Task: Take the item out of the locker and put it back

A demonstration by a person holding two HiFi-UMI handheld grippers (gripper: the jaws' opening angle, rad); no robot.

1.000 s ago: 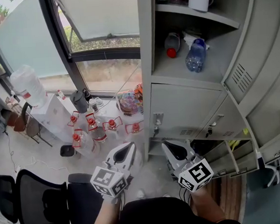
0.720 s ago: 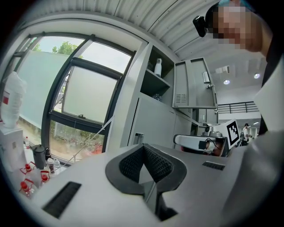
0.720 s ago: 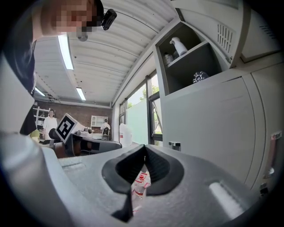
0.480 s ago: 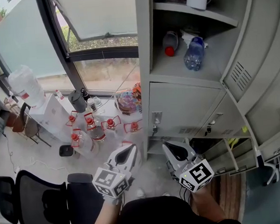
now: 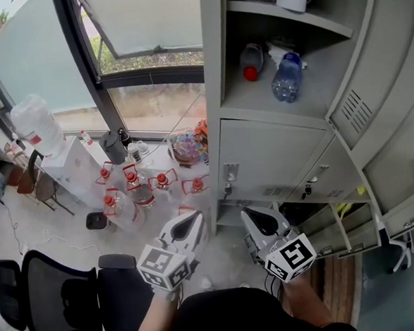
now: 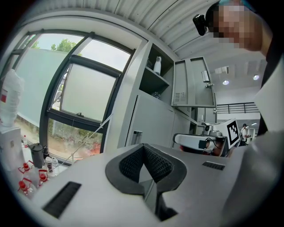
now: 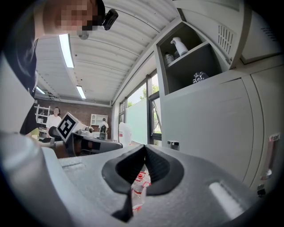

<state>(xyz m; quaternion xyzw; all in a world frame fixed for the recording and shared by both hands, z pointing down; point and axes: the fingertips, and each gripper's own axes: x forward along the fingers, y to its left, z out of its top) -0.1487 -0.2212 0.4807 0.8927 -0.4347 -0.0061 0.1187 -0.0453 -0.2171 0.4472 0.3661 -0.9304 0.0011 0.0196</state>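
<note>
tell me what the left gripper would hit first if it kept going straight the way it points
Probably the closed grey metal locker door, dead ahead of the left gripper; nothing shows in between, though depth is unclear.

A blue-tinted plastic bottle lies on its side in the open grey locker compartment.

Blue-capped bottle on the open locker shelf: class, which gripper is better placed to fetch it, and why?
Probably the right. The right gripper sits in front of the locker, nearly under the bottle; the left gripper is further out toward the window. Both are shut and empty.
</note>
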